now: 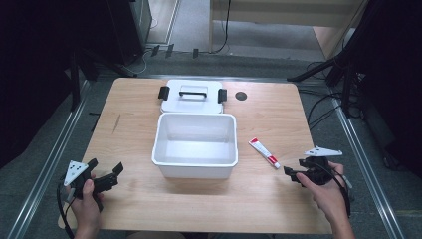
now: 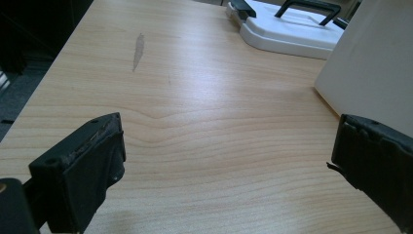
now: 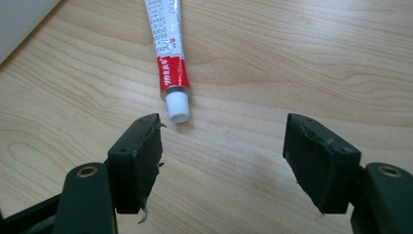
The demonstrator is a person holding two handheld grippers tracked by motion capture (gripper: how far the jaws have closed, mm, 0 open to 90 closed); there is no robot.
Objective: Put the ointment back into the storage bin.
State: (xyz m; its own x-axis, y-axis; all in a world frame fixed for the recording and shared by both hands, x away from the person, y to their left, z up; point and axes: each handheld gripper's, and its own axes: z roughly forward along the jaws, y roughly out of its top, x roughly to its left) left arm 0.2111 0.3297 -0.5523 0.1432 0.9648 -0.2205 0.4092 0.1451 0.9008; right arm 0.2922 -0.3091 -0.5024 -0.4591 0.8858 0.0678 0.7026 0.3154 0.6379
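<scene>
A white open bin (image 1: pixel 195 144) stands mid-table, its corner showing in the left gripper view (image 2: pixel 375 73). Its white lid (image 1: pixel 192 97) with a black handle and clips lies flat behind it, also visible from the left gripper (image 2: pixel 287 29). A small red-and-white tube (image 1: pixel 264 152) lies right of the bin. In the right gripper view the tube (image 3: pixel 168 53) points its white cap toward me, just ahead of the left jaw. My right gripper (image 3: pixel 221 146) is open and holds nothing; from above it (image 1: pixel 294 175) sits near the tube's cap end. My left gripper (image 2: pixel 226 161) is open over bare wood, at the front left (image 1: pixel 105 174).
The wooden table (image 1: pixel 268 209) has a dark round hole (image 1: pixel 241 96) near its back edge and a grey scuff (image 2: pixel 138 51) on the left. Metal rails and cables run along both sides on the floor.
</scene>
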